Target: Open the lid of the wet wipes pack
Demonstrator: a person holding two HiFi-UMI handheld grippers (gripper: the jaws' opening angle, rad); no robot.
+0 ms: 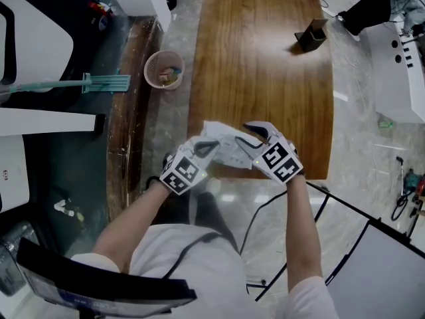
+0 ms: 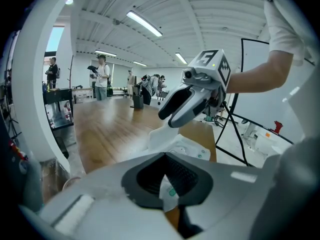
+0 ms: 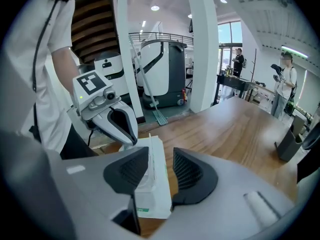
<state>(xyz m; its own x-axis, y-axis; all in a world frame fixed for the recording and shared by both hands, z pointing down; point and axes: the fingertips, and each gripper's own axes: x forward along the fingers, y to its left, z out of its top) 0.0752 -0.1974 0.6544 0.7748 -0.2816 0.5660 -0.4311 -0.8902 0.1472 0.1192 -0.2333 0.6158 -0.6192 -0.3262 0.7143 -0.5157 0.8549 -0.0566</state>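
Head view: we're lining up the lid (image 2: pixel 190 147) grab, left hand-held gripper (image 1: pixel 207 148) pinching the wet wipes pack (image 1: pixel 227 153), right hand-held gripper (image 1: pixel 254 138) spread around it, needing to close and lift.

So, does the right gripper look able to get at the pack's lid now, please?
Probably yes: the left gripper clamps one end of the wet wipes pack, and the right gripper straddles the other end, jaws apart. Whether it lines up with the lid I can't tell.
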